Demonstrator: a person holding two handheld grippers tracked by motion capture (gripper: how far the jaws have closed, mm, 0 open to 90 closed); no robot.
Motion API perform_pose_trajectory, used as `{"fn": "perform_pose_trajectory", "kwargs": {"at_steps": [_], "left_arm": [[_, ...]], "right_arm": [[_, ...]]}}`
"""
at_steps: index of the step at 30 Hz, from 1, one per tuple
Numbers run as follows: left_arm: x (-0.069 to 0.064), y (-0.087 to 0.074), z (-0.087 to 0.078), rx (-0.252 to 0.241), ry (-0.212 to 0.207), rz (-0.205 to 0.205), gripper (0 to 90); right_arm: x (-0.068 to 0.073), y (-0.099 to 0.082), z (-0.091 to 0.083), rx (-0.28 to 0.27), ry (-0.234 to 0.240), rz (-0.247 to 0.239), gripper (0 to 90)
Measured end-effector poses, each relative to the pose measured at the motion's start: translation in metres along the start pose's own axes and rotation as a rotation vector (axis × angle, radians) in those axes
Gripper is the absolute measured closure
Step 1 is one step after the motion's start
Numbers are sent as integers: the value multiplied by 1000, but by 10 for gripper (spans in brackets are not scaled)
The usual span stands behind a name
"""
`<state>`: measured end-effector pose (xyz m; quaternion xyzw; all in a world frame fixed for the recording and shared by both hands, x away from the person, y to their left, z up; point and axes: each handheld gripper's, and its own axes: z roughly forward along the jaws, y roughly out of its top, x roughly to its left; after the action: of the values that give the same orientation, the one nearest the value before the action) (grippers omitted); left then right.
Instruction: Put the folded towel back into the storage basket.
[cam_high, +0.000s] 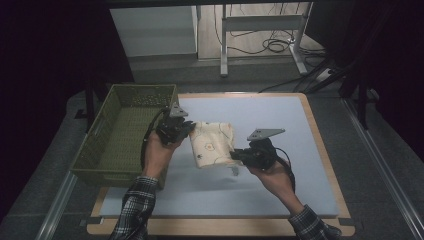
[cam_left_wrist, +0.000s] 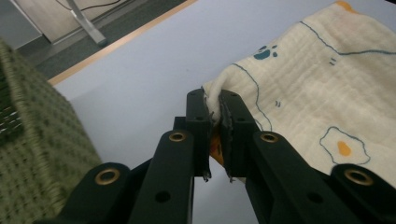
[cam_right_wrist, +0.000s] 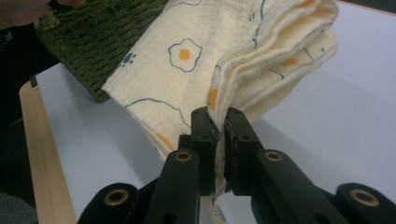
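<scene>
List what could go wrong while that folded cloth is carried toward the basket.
The left gripper and right gripper each pinch only an edge of the folded cloth, so a layer may slip out and the fold may open. The cloth hangs low over the table, so it could catch on the basket rim.
</scene>
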<state>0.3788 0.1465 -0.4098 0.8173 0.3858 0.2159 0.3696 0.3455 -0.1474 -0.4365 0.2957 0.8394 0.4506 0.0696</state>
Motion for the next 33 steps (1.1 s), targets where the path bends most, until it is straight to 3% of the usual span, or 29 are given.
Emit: {"fn": "perform_pose_trajectory", "kwargs": {"at_steps": [14, 26, 33], "left_arm": [[34, -4, -33, -19, 57, -44, 833], [54, -1, -60, -18, 113, -46, 833], [65, -3, -75, -16, 156, -52, 833]], "right_arm": [[18, 35, 29, -12, 51, -6, 835], [28, 57, 42, -43, 82, 2, 833], [40, 72, 55, -56, 98, -18, 833]]}}
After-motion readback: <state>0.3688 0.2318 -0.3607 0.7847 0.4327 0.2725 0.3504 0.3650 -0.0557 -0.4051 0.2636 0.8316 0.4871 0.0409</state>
